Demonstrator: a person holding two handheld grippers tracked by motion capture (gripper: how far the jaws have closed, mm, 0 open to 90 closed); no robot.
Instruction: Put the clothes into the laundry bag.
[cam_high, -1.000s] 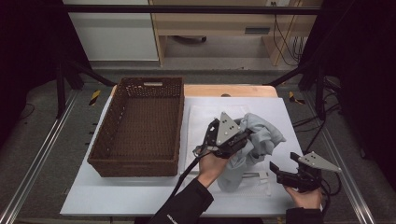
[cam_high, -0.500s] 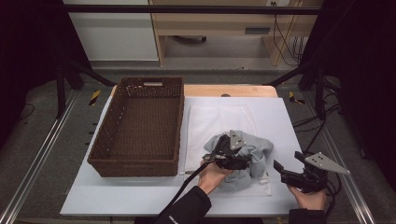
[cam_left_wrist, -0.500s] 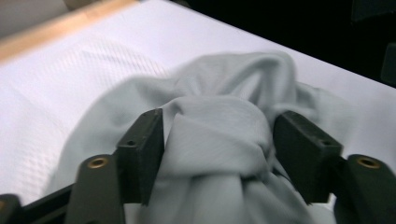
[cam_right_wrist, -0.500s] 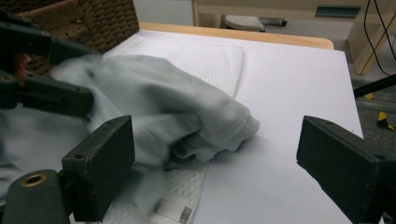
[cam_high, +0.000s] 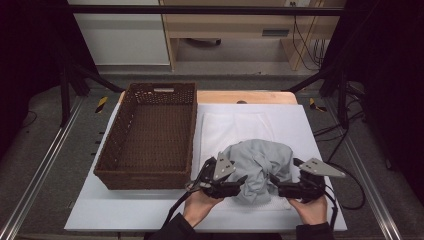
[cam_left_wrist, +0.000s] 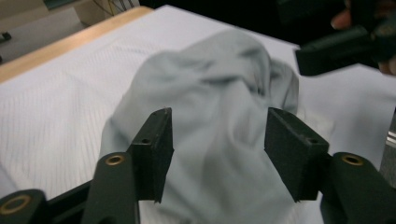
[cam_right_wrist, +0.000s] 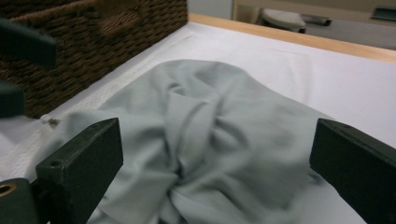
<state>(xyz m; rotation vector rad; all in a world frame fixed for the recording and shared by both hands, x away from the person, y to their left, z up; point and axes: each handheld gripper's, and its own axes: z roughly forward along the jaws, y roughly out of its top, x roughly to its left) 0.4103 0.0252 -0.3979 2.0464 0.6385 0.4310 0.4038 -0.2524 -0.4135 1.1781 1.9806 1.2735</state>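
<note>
- Left gripper (cam_high: 239, 184): at the near-left edge of the grey cloth (cam_high: 260, 167), jaws spread. In the left gripper view (cam_left_wrist: 215, 154) cloth lies between the two pads but neither pad presses on it. Jaws flew wide and have just been closing partway back; nothing pinched.
- Right gripper (cam_high: 276, 189): at the near-right edge of the grey cloth, pointing in at it. Jaws wide apart in the right gripper view (cam_right_wrist: 219, 163), cloth bunched in the gap, pads clear of it. Jaws have just been opening further.
- The two grippers face each other across the near end of the cloth, one per side, each in a hand (cam_high: 200, 206) coming up from the table's near edge.
- Grey cloth: crumpled in a loose mound, folds twisted toward the middle, not lifted. It sits on the white towel (cam_high: 235, 127), over that towel's near part.
- White towel: flat, spread out beyond the cloth toward the table's far edge, ribbed weave visible in the left gripper view.
- Wicker basket (cam_high: 150, 135): brown, rectangular, just left of the cloth and towel, long side running along the towel's edge. Cloth is outside it.
- White board (cam_high: 125, 210): carries basket, towel and cloth; wooden tabletop edge (cam_high: 250, 96) shows beyond the towel.
</note>
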